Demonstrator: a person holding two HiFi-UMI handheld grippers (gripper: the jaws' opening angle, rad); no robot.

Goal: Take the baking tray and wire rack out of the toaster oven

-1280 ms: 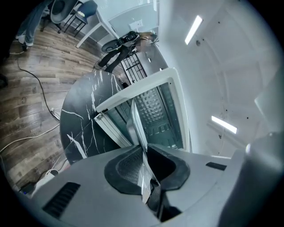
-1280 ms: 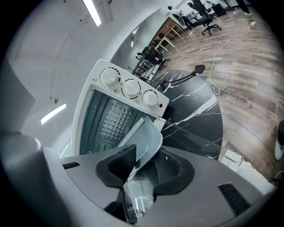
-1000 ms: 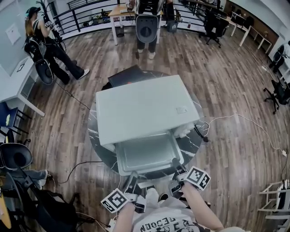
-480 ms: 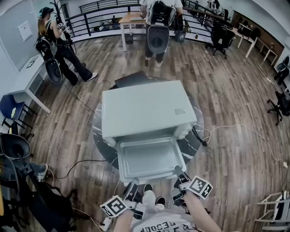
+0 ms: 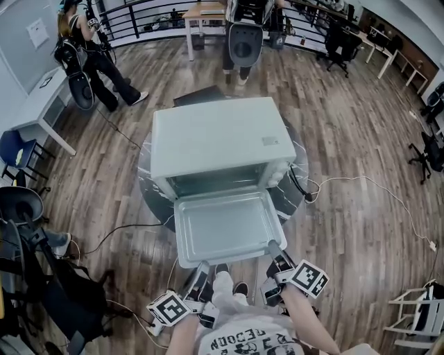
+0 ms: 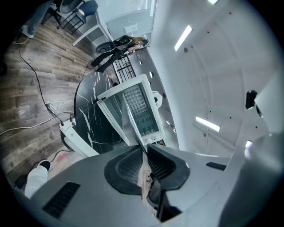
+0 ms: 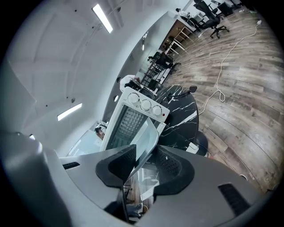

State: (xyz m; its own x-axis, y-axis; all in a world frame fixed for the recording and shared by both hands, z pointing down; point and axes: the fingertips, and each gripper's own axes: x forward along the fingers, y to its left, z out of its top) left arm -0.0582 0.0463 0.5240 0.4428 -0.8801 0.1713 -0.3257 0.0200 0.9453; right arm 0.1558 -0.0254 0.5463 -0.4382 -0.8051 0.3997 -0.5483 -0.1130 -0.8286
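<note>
Compared with the earlier head views, the shallow rectangular pale metal baking tray (image 5: 222,225) has come further out of the boxy white toaster oven (image 5: 215,135), and both grippers have drawn back toward the person with it. The left gripper (image 5: 202,267) has its jaws clamped nearly together on the tray's near left corner; in the left gripper view the thin tray edge runs straight between the ribbed black pads. The right gripper (image 5: 272,247) has its jaws set wider and closed over the raised rim at the near right corner, with the rim lying between its pads. The baking tray hangs roughly level between the two grippers, its far edge just at the oven's open mouth and its near part out past the table edge. Inside the cavity the wire rack (image 7: 125,126) shows as a metal grid, and three round white knobs (image 7: 145,105) line the front panel. The toaster oven stands on a round black marble-patterned table (image 5: 297,201) with white veins. Around it lies a brown wood-plank floor (image 5: 347,118), crossed on the right by a white cable (image 5: 350,179). Farther off are a person in dark clothes (image 5: 87,59) at upper left beside a pale desk (image 5: 41,111), a second person (image 5: 234,68) at top centre, black office chairs (image 5: 336,41) and a black railing (image 5: 139,17).
</note>
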